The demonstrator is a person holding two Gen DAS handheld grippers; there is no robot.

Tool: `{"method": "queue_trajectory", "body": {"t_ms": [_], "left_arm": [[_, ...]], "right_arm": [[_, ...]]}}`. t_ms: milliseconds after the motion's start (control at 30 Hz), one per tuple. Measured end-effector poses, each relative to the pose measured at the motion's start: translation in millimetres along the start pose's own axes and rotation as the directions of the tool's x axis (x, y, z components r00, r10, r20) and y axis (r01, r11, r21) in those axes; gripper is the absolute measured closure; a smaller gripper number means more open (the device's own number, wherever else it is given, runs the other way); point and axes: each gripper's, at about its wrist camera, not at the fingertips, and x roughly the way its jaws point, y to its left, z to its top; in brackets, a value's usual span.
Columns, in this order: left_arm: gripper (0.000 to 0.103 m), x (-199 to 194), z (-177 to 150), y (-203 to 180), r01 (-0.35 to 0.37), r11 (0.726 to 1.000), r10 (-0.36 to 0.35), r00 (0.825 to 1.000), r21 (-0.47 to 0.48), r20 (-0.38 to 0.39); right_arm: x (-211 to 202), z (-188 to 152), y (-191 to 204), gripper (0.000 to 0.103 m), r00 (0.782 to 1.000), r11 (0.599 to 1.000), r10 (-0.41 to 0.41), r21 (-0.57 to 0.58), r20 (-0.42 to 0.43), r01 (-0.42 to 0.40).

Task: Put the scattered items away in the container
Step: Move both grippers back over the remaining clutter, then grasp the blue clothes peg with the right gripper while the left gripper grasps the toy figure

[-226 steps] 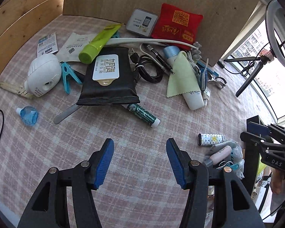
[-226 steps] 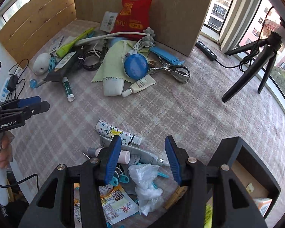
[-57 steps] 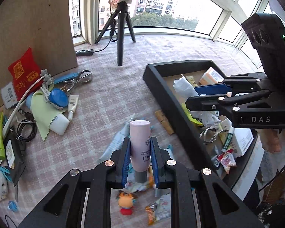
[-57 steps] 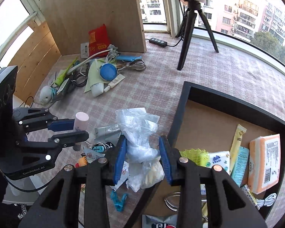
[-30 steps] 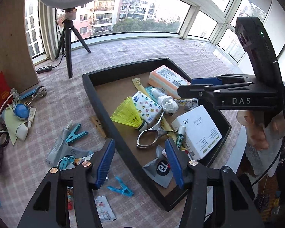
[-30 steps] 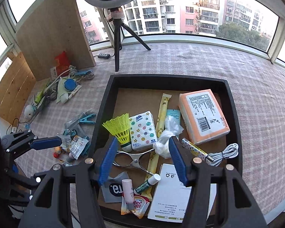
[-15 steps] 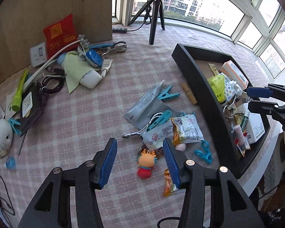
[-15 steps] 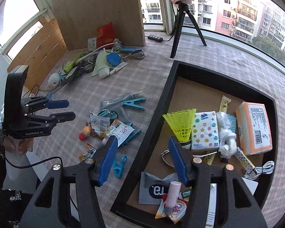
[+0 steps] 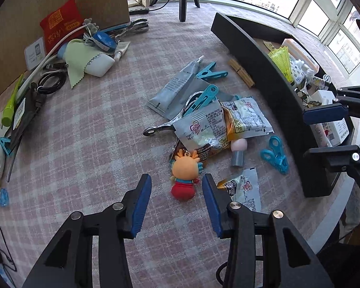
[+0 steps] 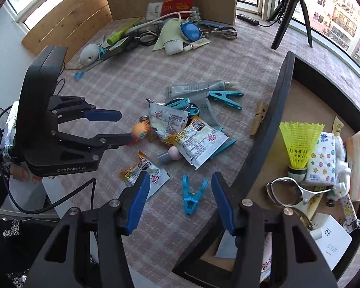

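Observation:
An orange-headed doll in red (image 9: pixel 184 172) lies on the checked cloth between the jaws of my left gripper (image 9: pixel 177 184). Those jaws are closing, and the pads stand clear of the doll. The right wrist view shows the same left gripper (image 10: pixel 125 126) with the doll (image 10: pixel 139 129) at its tips. My right gripper (image 10: pixel 181 180) hangs over a blue clip (image 10: pixel 192 195) just left of the black tray (image 10: pixel 271 110). Its jaws are closing too and do not touch the clip. The right gripper (image 9: pixel 306 134) also shows beside the tray (image 9: pixel 264 55).
Sachets (image 9: pixel 204 124), a grey tube (image 9: pixel 177 86), teal clips (image 9: pixel 211 72), a wooden peg (image 9: pixel 241 73) and a small pink-capped bottle (image 9: pixel 237 151) lie near the doll. A second heap with a red pouch (image 9: pixel 60 24) sits by the back board. The tray holds a yellow shuttlecock (image 10: pixel 298 144) and packets.
Both grippers have swung away from the tray and come down over the scattered heap. The left jaws have narrowed around the doll, and the right jaws now frame the blue clip.

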Motion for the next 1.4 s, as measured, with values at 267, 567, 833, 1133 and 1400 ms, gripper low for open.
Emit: {"method": "queue_trajectory", "body": {"t_ms": [267, 567, 833, 1133, 1400], "left_arm": [[0.065, 14, 1, 0, 0.026, 0.998, -0.025, 1.0, 0.062, -0.015], [0.072, 21, 6, -2, 0.078, 0.979, -0.074, 0.997, 0.19, -0.03], [0.072, 15, -1, 9, 0.123, 0.962, -0.121, 0.992, 0.245, -0.024], [0.073, 10, -5, 23, 0.168, 0.954, -0.168, 0.986, 0.248, -0.019], [0.073, -16, -7, 43, 0.189, 0.967, -0.197, 0.98, 0.17, 0.031]], "right_arm": [[22, -15, 14, 0.055, 0.995, 0.992, -0.097, 0.077, -0.036, 0.099], [39, -23, 17, 0.055, 0.977, 0.957, -0.196, 0.199, -0.086, 0.21], [47, -25, 12, 0.056, 0.964, 0.92, -0.245, 0.288, -0.105, 0.265], [59, -22, 3, 0.08, 0.962, 0.907, -0.229, 0.326, -0.152, 0.267], [25, -17, 9, 0.081, 0.97, 0.917, -0.236, 0.317, -0.058, 0.242]]}}
